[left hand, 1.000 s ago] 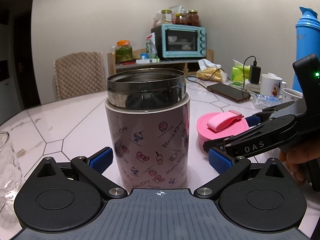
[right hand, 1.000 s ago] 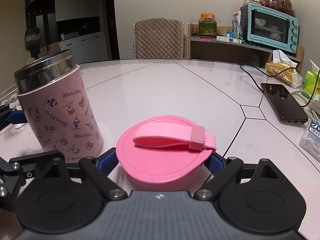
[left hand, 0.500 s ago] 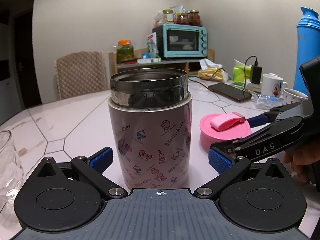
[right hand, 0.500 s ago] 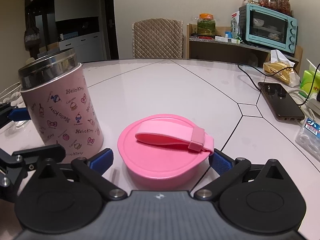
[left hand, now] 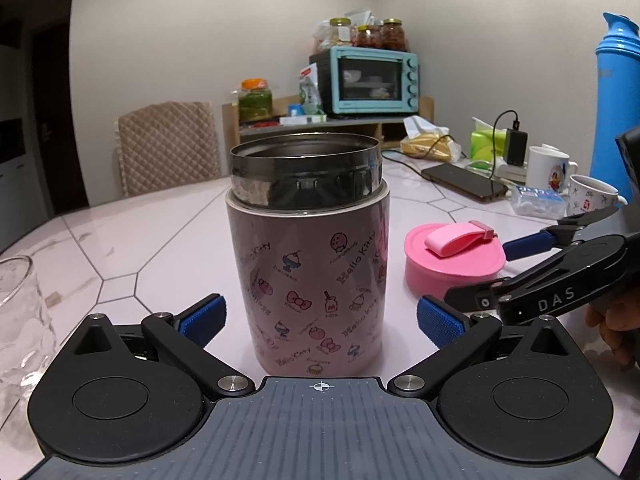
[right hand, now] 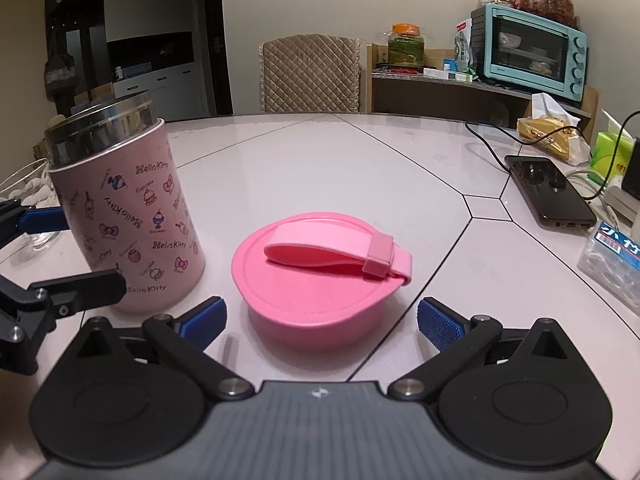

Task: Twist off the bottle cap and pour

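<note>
A pink Hello Kitty flask (left hand: pixel 308 264) stands upright on the table with its steel mouth uncovered. It stands between the spread fingers of my left gripper (left hand: pixel 320 320), which is open; the blue pads do not touch it. Its pink cap (right hand: pixel 316 280), with a strap handle, lies flat on the table to the flask's right (left hand: pixel 452 260). My right gripper (right hand: pixel 320 318) is open just short of the cap, one pad off to each side of it. The flask (right hand: pixel 124 216) also shows at the left of the right wrist view, with the left gripper's fingers (right hand: pixel 80 286) beside it.
A clear glass (left hand: pixel 20 312) stands at the left near the table edge. A phone (right hand: pixel 548 192), a cable, mugs (left hand: pixel 548 168), a small packet (right hand: pixel 612 256) and a tall blue thermos (left hand: pixel 616 100) crowd the right side. A hand (left hand: pixel 616 328) holds the right gripper. A chair (right hand: pixel 310 74) is behind the table.
My right gripper's fingers spread off the cap's sides and drew back, leaving the cap on the table. The left gripper stayed open and backed slightly from the flask.
</note>
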Tool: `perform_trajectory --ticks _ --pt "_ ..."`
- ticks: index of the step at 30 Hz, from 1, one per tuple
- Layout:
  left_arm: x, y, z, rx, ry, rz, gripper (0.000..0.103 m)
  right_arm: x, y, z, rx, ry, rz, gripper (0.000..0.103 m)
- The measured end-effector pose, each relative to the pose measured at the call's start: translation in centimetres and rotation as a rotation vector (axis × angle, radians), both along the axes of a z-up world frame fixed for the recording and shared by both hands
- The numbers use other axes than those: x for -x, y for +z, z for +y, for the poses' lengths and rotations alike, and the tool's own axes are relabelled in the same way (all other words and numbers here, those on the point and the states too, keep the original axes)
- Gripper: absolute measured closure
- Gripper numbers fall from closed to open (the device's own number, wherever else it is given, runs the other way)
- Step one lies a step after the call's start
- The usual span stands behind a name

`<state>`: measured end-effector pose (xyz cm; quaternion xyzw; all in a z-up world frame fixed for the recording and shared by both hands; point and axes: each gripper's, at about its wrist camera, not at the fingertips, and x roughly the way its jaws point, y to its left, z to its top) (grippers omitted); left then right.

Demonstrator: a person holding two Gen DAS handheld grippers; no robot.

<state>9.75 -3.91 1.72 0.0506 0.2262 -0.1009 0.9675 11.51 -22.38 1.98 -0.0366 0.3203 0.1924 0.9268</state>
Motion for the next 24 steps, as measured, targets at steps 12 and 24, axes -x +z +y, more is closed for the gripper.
perform_trajectory --ticks 12,24 --pt "2.1 0.5 0.5 0.017 0.034 -0.022 0.000 3.7 1.4 -0.5 -0.027 -0.026 -0.041 0.000" --pt "6.2 1.4 0.0 0.013 0.114 -0.040 0.000 7.7 3.1 -1.1 -0.054 -0.051 -0.091 0.000"
